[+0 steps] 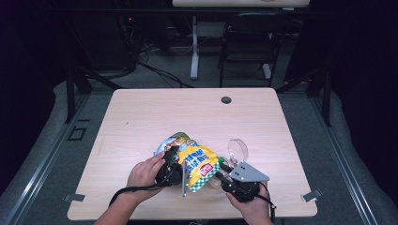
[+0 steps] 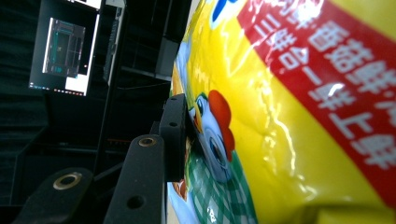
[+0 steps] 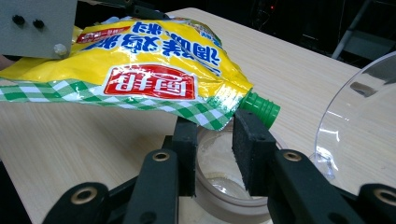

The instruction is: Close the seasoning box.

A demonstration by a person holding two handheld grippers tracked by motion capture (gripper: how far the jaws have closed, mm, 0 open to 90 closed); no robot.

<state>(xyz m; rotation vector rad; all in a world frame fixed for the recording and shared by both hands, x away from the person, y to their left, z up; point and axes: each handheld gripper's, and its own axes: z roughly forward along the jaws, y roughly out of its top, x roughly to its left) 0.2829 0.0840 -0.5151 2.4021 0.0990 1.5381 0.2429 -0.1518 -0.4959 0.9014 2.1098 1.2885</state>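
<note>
Step in hand, as I read it: pouring or squeezing from the pouch into the jar. Going left to right in the high view: the left tool (image 1: 174, 165) sits at the pouch's (image 1: 193, 163) left side, about mid-body, and holds it up off the table (image 1: 141, 117). In the left gripper view one black pad (image 2: 173, 135) lies flat against the printed foil w/ the pouch running away to its right; the other pad is hidden behind the pouch, so I judge it a pinch on the pouch, partway closed, not pressed together. The pouch tilts down toward the right tool (image 1: 224, 177), green spout (image 3: 259, 108) at its low end. In the right gripper view the spout w/ its threads hangs just above and beyond the tool's jaws, pointing down-right; can't tell if a cap is on it. The right tool's jaws straddle the near rim of the glass jar (image 3: 219, 186), one pad inside, one outside; pads look close to the wall but contact isn't certain, so clamped vs. loose I cannot tell. A clear lid (image 1: 237, 149) stands on edge just beyond the right tool, apart from the jar. Next move prob. calls for: keep jar steady, bring spout over the jar's mouth, tip further, squeeze gently w/ the left tool. Spout is near the rim, not clearly over the middle.
</note>
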